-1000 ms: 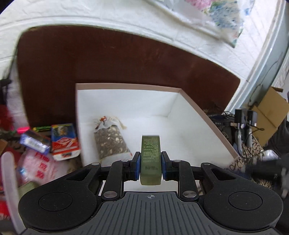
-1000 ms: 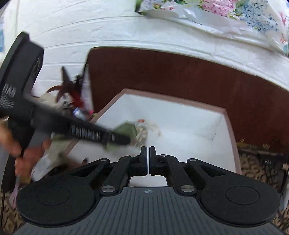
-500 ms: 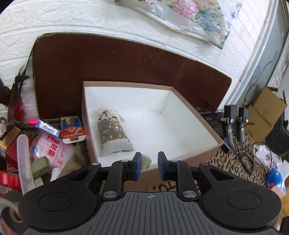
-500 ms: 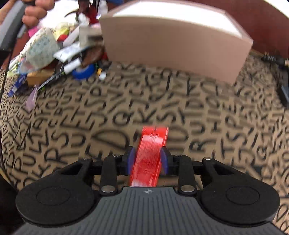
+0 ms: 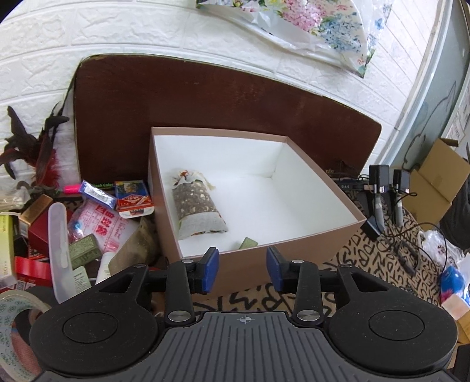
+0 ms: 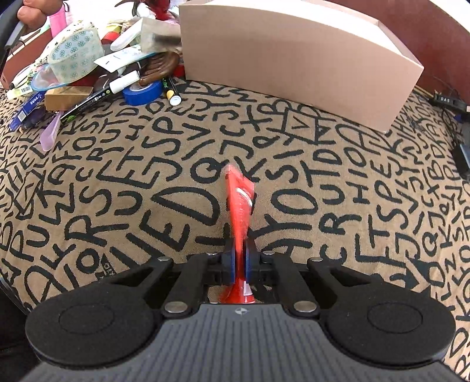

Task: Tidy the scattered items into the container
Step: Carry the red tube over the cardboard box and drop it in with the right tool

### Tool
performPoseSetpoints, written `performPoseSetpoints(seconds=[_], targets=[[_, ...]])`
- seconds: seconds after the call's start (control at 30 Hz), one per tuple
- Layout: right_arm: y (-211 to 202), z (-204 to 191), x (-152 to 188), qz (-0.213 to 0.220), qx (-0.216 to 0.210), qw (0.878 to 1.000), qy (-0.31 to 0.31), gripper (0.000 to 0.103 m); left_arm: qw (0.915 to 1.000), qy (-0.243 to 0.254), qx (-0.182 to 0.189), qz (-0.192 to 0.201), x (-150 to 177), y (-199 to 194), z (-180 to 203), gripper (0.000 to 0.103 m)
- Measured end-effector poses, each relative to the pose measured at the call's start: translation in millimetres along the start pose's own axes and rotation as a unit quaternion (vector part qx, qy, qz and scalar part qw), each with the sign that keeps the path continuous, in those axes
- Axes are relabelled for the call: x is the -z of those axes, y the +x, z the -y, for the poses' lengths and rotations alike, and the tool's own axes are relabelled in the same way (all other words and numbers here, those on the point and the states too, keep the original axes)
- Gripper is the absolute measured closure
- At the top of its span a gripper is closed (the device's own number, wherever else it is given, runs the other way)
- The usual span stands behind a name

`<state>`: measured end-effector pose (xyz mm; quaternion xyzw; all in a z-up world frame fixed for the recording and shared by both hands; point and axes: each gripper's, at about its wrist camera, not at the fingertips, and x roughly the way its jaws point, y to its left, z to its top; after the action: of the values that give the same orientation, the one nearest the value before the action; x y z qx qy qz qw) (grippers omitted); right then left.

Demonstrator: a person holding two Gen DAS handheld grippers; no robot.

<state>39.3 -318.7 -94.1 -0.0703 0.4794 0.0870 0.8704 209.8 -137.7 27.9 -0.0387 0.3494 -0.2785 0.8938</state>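
A pink-brown box (image 5: 317,238) with a white inside holds a patterned cloth sachet (image 5: 196,205) and a small green packet (image 5: 249,242) near its front wall. My left gripper (image 5: 242,269) hovers just in front of that wall; its jaws are opening and nothing is between them. In the right wrist view my right gripper (image 6: 240,264) is shut on a thin red packet (image 6: 239,199), which stands on edge over the lettered cloth (image 6: 147,164). The box (image 6: 288,58) sits farther back there.
A heap of scattered items lies left of the box: a red-and-blue carton (image 5: 132,198), a green block (image 5: 85,249), a white plastic strip (image 5: 60,249), a tape roll (image 6: 75,55), blue tape (image 6: 142,92), markers (image 6: 97,98). A person's hand (image 6: 30,11) shows at top left. Cables and chargers (image 5: 384,191) lie right of the box.
My left gripper let the green packet go into the box, drew back and widened. My right gripper swung down to the cloth and closed on the red packet, which now stands on edge.
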Motion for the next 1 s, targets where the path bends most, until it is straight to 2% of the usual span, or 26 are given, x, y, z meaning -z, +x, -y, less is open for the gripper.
performPoseSetpoints(seconds=[0.13,0.3,0.5,0.67,0.83,1.0], targets=[[-8.8,2.8,-4.7,0.014,-0.006,1.000,0.005,0.097,1.0000,0.002,-0.006,0.003,1.1,-2.3,-0.6,0.044],[-28.8,12.4,-27.0,0.050,0.001,0.999,0.009,0.097,0.9999,0.009,-0.008,0.002,2.8,-1.8,-0.1,0.044],[-56.9,32.4,-79.0,0.122,0.008,0.992,0.020,0.097,0.9999,0.008,-0.009,-0.002,3.1,4.5,-4.7,0.042],[-66.9,55.7,-134.8,0.184,0.013,0.981,0.054,0.097,0.9999,0.002,-0.013,-0.009,4.9,13.9,-13.5,0.037],[-47.9,76.1,-186.2,0.224,0.035,0.970,0.087,0.097,0.9997,-0.004,-0.016,-0.016,5.2,23.1,-25.9,0.032],[1.4,89.8,-220.6,0.209,0.064,0.970,0.104,0.097,0.9998,-0.005,-0.018,-0.012,4.0,27.9,-38.0,0.028]])
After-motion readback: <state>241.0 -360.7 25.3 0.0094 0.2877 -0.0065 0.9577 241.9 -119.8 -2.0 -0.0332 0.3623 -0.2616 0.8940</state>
